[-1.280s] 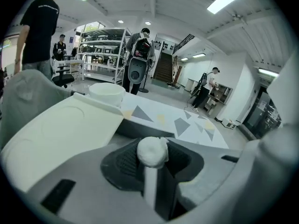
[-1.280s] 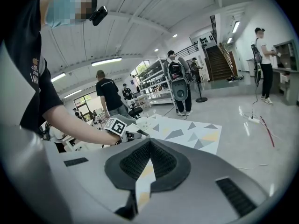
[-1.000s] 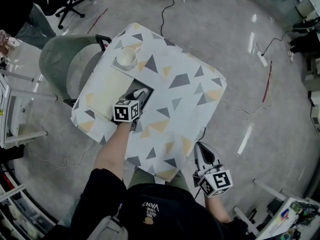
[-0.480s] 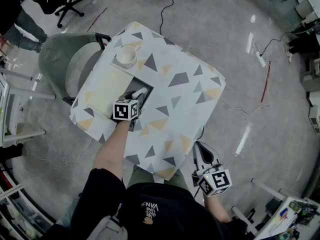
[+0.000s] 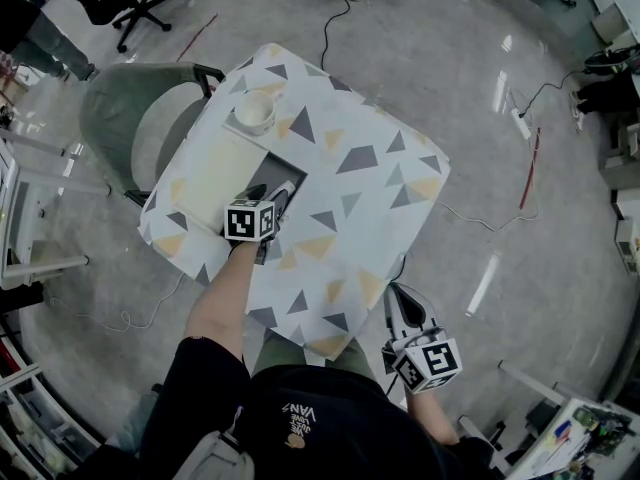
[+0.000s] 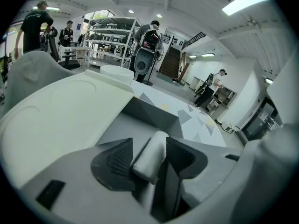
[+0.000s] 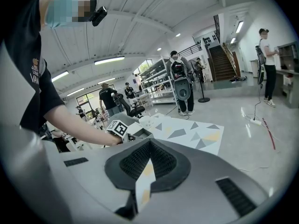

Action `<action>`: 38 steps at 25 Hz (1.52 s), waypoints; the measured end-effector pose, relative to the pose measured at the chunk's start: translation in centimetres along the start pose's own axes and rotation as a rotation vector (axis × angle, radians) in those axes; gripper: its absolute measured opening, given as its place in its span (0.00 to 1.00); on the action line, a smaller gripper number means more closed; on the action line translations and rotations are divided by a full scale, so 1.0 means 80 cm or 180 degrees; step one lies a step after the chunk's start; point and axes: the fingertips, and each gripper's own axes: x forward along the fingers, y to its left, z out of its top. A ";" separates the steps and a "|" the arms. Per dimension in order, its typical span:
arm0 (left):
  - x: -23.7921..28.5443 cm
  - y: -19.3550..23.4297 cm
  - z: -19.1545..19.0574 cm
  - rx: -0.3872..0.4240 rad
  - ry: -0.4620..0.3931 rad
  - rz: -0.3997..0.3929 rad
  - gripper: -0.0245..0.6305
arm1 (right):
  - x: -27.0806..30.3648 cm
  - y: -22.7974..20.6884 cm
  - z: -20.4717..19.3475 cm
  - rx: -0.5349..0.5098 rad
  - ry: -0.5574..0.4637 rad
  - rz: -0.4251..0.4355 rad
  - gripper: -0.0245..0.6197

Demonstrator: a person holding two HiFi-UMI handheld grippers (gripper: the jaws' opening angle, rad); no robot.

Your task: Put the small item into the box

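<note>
Left gripper (image 5: 272, 194) sits low in the grey box (image 6: 149, 113), jaws opening, with the small white roll (image 6: 152, 155) loose between them, leaning on my right pad. Box wall at 12 o'clock, cream lid (image 5: 222, 173) at 9; patterned table (image 5: 370, 198) lies open toward 3. Right gripper (image 5: 400, 303) is closed and empty, off the table's 5 o'clock edge. Shirt (image 5: 298, 415) print reads "VAN", the rest unreadable.

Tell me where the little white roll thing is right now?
In the left gripper view, the small white cylinder lies between the opening jaws of the left gripper, over the open grey box, right of its white lid.
</note>
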 end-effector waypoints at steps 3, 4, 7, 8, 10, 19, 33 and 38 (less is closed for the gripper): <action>-0.002 -0.001 0.002 -0.0023 -0.0020 -0.0005 0.36 | 0.000 0.000 0.002 -0.0015 0.0006 0.0011 0.04; -0.003 -0.001 0.003 -0.0022 -0.0034 -0.0007 0.36 | 0.000 0.000 0.002 -0.0023 0.0008 0.0017 0.04; -0.011 -0.003 0.008 0.0014 -0.0113 0.0000 0.36 | 0.001 0.001 0.004 -0.0046 0.0008 0.0051 0.04; -0.014 -0.004 0.011 0.0034 -0.0153 -0.0003 0.36 | 0.001 0.002 0.004 -0.0053 0.0005 0.0066 0.04; -0.023 -0.008 0.018 0.0082 -0.0260 -0.0019 0.36 | 0.002 0.005 0.006 -0.0068 0.0000 0.0103 0.04; -0.085 -0.036 0.052 0.0231 -0.0789 -0.0026 0.34 | 0.003 0.014 0.023 -0.0194 -0.0066 0.0298 0.04; -0.213 -0.103 0.069 0.0443 -0.1462 0.0071 0.10 | -0.008 0.032 0.054 -0.0453 -0.0217 0.0662 0.04; -0.264 -0.140 0.058 0.0627 -0.1614 0.0111 0.06 | -0.014 0.042 0.067 -0.0567 -0.0306 0.0840 0.04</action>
